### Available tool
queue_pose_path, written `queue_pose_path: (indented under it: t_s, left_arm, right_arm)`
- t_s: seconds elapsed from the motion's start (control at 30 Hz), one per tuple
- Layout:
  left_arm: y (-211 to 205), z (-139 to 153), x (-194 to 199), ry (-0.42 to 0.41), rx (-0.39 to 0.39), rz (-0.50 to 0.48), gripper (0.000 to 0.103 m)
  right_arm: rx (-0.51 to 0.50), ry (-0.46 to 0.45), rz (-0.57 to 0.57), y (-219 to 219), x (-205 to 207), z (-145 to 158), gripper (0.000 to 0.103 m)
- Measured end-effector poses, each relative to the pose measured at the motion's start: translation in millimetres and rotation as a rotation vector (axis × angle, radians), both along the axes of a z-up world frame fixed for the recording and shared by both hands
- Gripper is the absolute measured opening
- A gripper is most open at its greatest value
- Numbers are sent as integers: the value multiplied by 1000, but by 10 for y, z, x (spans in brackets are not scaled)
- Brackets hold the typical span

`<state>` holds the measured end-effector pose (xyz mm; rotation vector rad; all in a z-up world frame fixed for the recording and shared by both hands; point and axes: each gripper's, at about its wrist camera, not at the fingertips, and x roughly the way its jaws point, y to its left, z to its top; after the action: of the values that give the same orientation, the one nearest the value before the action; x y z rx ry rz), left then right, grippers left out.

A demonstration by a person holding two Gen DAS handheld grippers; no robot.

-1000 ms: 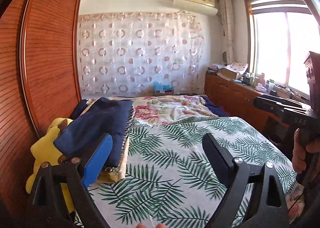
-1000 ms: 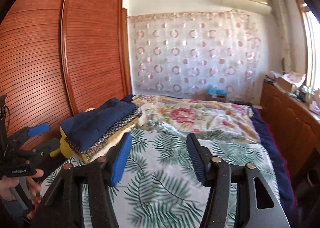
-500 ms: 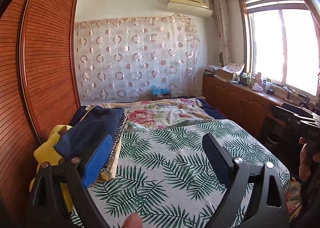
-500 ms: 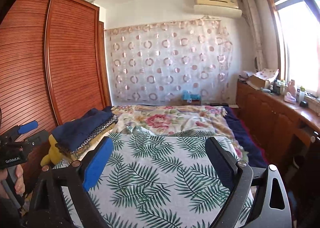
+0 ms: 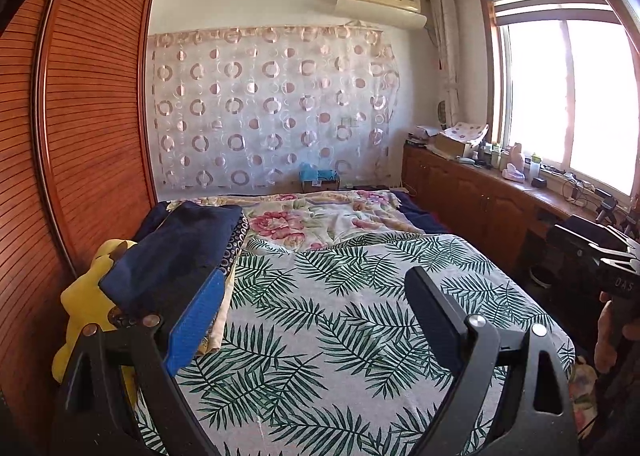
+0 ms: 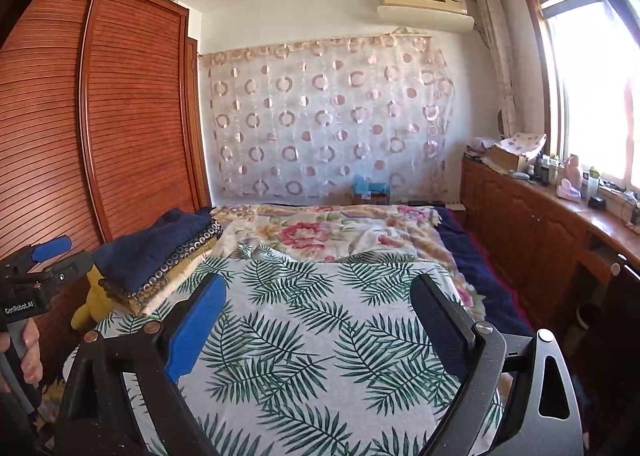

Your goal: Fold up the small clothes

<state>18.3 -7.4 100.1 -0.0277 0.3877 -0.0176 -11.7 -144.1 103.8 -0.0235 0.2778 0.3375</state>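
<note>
A louvred wooden wardrobe (image 5: pixel 92 128) stands along the left side of the bed; a yellow plush toy (image 5: pixel 86 300) lies between the two; a palm-leaf sheet (image 5: pixel 320 320) covers the near part of the bed, and a floral blanket (image 6: pixel 320 232) the far part; a circle-patterned curtain (image 6: pixel 328 120) hangs on the far wall below an air conditioner (image 5: pixel 380 0); a wooden cabinet (image 6: pixel 532 232) runs under the window (image 5: pixel 568 96), its top crowded with small bottles and boxes.

Folded clothes (image 5: pixel 172 256): one stack at the bed's (image 5: pixel 340 316) left edge, beside the wardrobe. Navy garment on top, lying flat. Beneath it a dark piece edged with pale rings, then yellowish and cream layers. Stack's edges roughly aligned, tilted slightly.
</note>
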Motion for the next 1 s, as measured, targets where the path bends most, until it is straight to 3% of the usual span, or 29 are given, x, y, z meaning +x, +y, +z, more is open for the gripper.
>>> queue_pose_path:
  t_s: [1.0]
  left_arm:
    - [10, -66, 11, 6, -3, 18, 92]
  right_arm:
    - [-13, -11, 12, -290, 64, -50, 94]
